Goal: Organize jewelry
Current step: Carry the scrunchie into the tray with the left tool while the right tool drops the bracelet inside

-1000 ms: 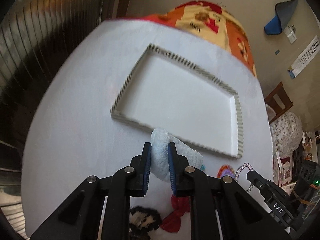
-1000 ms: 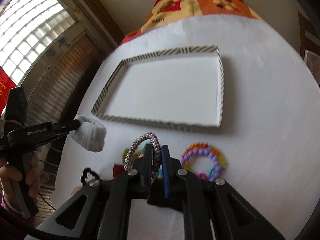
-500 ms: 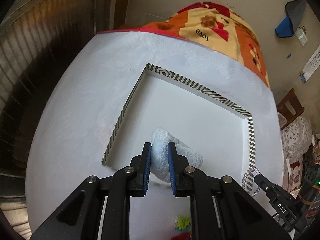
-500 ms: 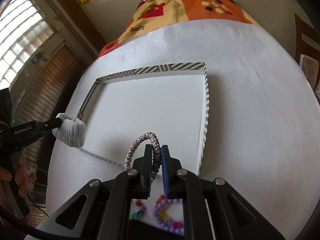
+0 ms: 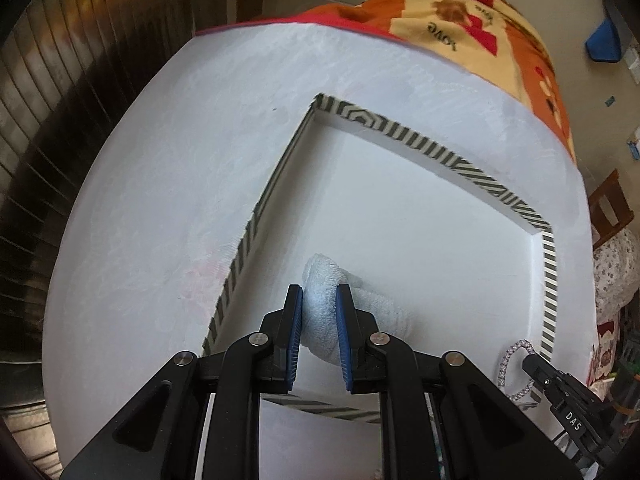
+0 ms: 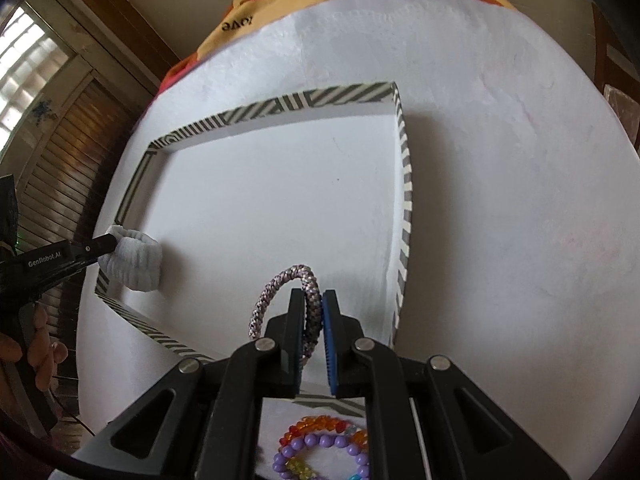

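Note:
A shallow white tray with a striped rim (image 5: 424,140) (image 6: 280,106) lies on the white round table. My left gripper (image 5: 319,296) is shut on a fluffy white scrunchie (image 5: 324,292) (image 6: 134,258), held over the tray's near left corner. My right gripper (image 6: 312,298) is shut on a braided pink-grey hair tie (image 6: 276,284) (image 5: 514,360), which hangs over the tray's near right part. Whether either piece touches the tray floor I cannot tell.
Purple and orange bead bracelets (image 6: 320,444) lie on the table in front of the tray, under my right gripper. A patterned orange cloth (image 5: 480,20) hangs behind the table. A person's hand (image 6: 36,356) holds the left gripper at the table's left edge.
Both grippers moved forward and down, from in front of the tray to over its inside, each carrying its piece. The loose jewelry on the table dropped out of the left view.

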Motion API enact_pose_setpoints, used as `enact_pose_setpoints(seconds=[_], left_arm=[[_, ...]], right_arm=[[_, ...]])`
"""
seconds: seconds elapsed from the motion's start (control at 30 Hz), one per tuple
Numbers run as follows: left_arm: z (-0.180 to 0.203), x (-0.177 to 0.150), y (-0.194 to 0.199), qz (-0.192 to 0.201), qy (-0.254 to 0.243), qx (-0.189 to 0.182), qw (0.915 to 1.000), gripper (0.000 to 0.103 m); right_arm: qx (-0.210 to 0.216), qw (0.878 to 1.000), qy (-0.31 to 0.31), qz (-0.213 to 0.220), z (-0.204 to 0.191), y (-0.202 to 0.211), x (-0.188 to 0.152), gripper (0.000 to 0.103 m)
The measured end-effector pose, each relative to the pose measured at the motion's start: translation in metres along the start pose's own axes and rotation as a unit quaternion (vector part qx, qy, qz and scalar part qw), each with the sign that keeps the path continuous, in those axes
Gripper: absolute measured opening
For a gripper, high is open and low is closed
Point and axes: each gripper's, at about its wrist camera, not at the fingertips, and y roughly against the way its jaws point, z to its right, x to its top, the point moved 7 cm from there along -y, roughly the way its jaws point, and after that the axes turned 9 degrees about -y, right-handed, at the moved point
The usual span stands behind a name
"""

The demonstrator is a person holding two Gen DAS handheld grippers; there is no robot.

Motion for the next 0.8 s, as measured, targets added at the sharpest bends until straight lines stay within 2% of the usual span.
enact_pose_setpoints(seconds=[0.1, 0.23, 0.27, 0.33, 0.4, 0.47, 0.57, 0.8], left_arm=[[-0.004, -0.002, -0.006, -0.007, 0.002, 0.005, 1.0000, 0.006], [-0.005, -0.002, -0.009, -0.009, 0.004, 0.009, 0.9999, 0.007], [-0.005, -0.001, -0.009, -0.007, 0.005, 0.005, 0.9999, 0.008], [-0.005, -0.001, -0.008, -0.003, 0.009, -0.002, 1.0000, 0.018], [-0.006, 0.000, -0.005, 0.000, 0.015, -0.009, 0.9999, 0.023], [-0.007, -0.001, 0.000, 0.003, 0.018, -0.011, 0.9998, 0.025], [-0.008, -0.005, 0.013, 0.011, 0.015, -0.011, 0.9998, 0.025], [-0.004, -0.027, 0.051, 0.041, -0.029, 0.040, 0.9979, 0.025]], right_arm=[[-0.019, 1.000, 0.008, -0.001, 0.002, -0.008, -0.001, 0.009], [-0.021, 1.000, 0.013, -0.005, 0.003, -0.012, -0.002, 0.009], [-0.021, 1.000, 0.015, -0.003, 0.003, -0.012, -0.002, 0.012], [-0.024, 1.000, 0.020, 0.007, 0.002, -0.008, 0.000, 0.021], [-0.020, 1.000, 0.021, 0.012, 0.001, -0.004, 0.001, 0.035], [-0.015, 0.999, 0.024, 0.016, -0.003, 0.004, -0.001, 0.041], [-0.008, 0.999, 0.031, 0.030, -0.008, 0.018, -0.004, 0.043], [0.006, 0.996, 0.051, 0.072, -0.021, 0.066, -0.026, 0.050]])
